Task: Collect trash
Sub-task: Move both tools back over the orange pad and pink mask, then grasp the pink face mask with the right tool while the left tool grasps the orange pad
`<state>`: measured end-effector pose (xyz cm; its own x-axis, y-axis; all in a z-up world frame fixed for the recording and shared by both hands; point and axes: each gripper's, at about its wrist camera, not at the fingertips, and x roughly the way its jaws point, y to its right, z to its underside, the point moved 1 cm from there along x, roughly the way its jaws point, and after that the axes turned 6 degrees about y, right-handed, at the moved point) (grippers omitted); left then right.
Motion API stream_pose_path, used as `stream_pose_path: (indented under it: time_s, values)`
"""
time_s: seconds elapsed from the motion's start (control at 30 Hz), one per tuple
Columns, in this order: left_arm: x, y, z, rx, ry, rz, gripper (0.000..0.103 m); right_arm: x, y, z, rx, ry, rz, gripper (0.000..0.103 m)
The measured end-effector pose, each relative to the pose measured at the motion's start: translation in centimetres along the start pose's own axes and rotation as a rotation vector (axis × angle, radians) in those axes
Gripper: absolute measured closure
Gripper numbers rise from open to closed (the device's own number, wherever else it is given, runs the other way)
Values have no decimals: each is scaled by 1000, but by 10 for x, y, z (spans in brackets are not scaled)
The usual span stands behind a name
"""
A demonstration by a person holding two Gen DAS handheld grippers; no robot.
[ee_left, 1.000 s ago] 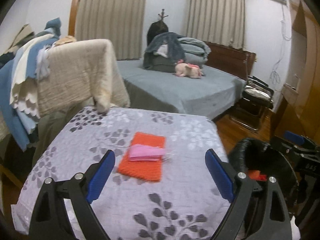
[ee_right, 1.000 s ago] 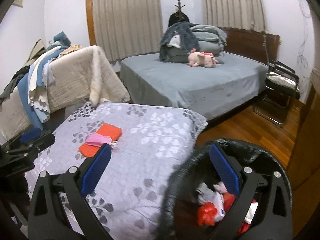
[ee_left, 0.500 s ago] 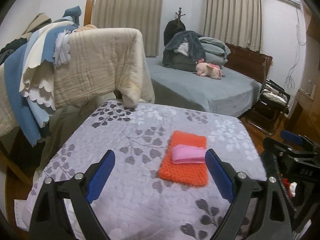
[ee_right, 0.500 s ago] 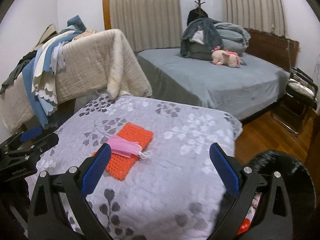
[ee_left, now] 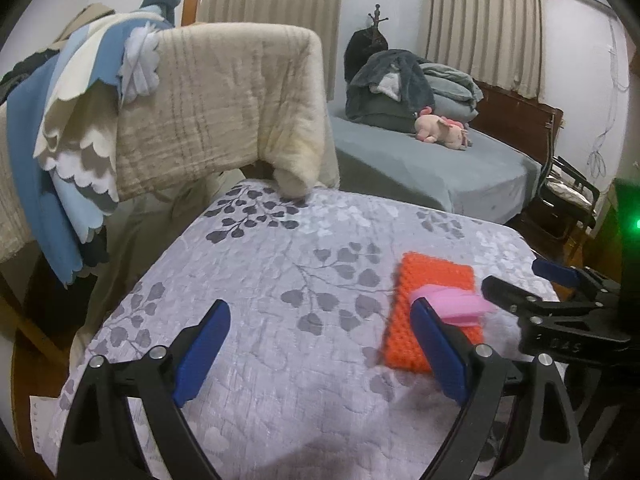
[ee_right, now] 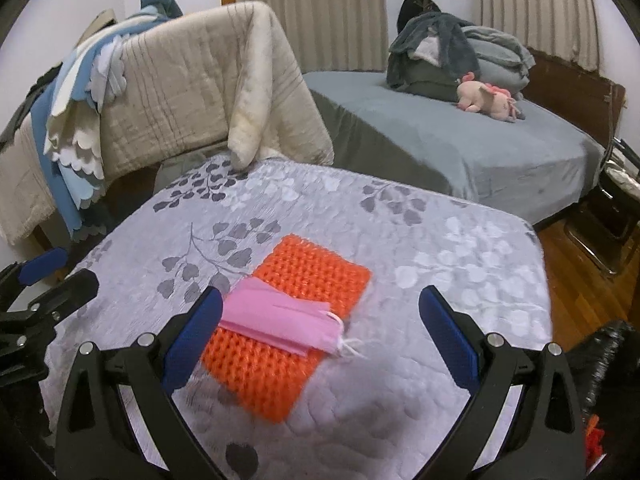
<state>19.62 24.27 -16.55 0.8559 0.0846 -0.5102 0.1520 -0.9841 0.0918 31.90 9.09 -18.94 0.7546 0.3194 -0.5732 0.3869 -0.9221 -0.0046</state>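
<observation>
We see the pink mask (ee_right: 280,326) lying folded on top of the orange mat (ee_right: 296,320), its ear loops trailing off the right end, both resting on the tabletop (ee_right: 440,248) under a grey leaf-print quilt. Our right tool (ee_right: 316,332) hovers over that mat with jaws spread wide and nothing between them; the left blue pad (ee_right: 192,340) sits just beside the mask's left end, the right pad well apart from it. Our left tool (ee_left: 318,354) is out to the left, also wide open and empty, its right pad (ee_left: 438,350) overlapping the mat's near edge in its own view, mask (ee_left: 452,306) just beyond. Whether either pad touches anything we cannot tell. At the far right corner of the right view a black bin bag (ee_right: 612,364) shows, a scrap of red at its lower edge. Behind the tabletop a beige quilt (ee_right: 184,92) hangs over a rack with blue and white cloths (ee_right: 76,128), and further back a grey bed (ee_right: 460,148) carries piled bedding and a pink plush (ee_right: 488,102)
</observation>
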Motion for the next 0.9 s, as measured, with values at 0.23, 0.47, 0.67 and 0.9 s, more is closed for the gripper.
stream_pose_path:
  time_s: [0.23, 0.47, 0.67, 0.9]
  values:
    - [17, -13, 4, -12, -14, -7, 13, 25, -10, 5, 8, -31, 1, 7]
    - [30, -26, 7, -13, -29, -22, 13, 39, -17, 14, 5, -76, -11, 8]
    - [36, -34, 9, -35, -40, -32, 13, 47, -22, 22, -5, -119, -30, 22]
    - [37, -30, 9, -28, -47, -29, 13, 44, -21, 24, -3, -126, -44, 44]
